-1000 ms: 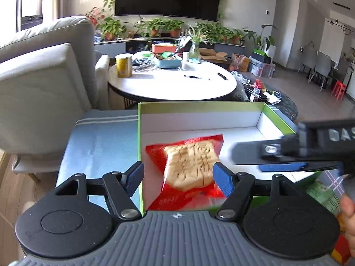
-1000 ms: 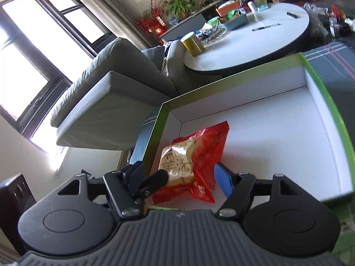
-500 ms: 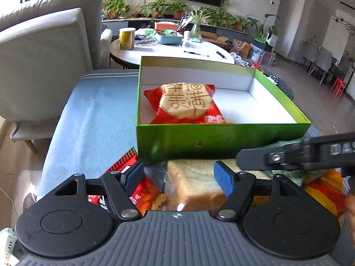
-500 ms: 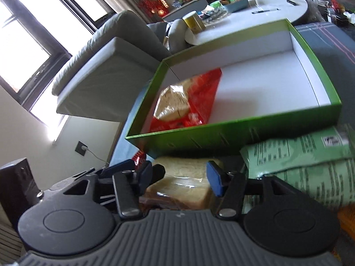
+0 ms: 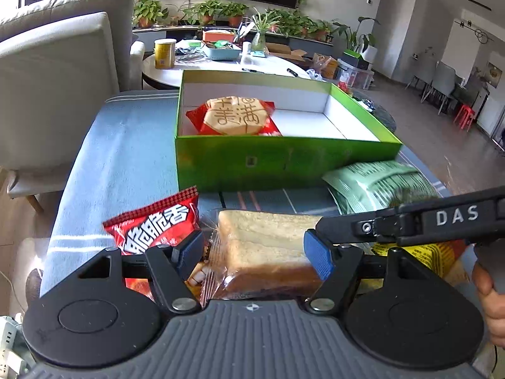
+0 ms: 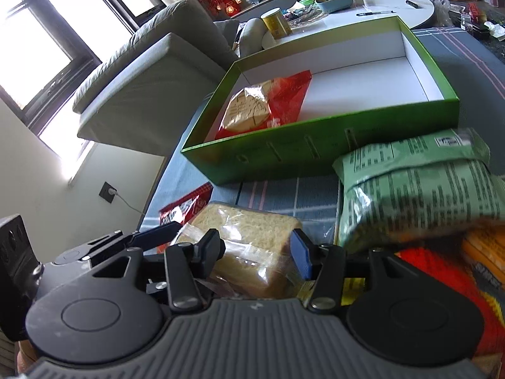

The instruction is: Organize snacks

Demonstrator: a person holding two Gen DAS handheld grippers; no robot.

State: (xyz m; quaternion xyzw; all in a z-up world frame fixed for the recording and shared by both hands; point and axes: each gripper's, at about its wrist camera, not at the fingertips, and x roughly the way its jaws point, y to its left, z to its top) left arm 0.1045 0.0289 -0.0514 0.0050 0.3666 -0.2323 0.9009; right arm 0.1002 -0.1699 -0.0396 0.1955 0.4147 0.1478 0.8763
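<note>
Two hand-held tools converge on a wrapped slice of bread lying on the striped cloth of the table, just in front of the green box. The left tool stands spread, its blue pads flanking the bread's two sides; whether they touch the wrapper cannot be told. The right tool has just been closing, the bread between its jaws, and its pads now sit against the clear wrapper at the slice's end.

Inside the green box, one snack is already stowed: a red-wrapped pastry at its left end, the rest of the white floor bare. Still outside, all on the near side of the box, are the bread, a red snack packet to the bread's left, a green bag to its right, and yellow and orange packs partly hidden behind the tools. By that count the sorting looks barely begun, with the bread apparently next to go in.
</note>
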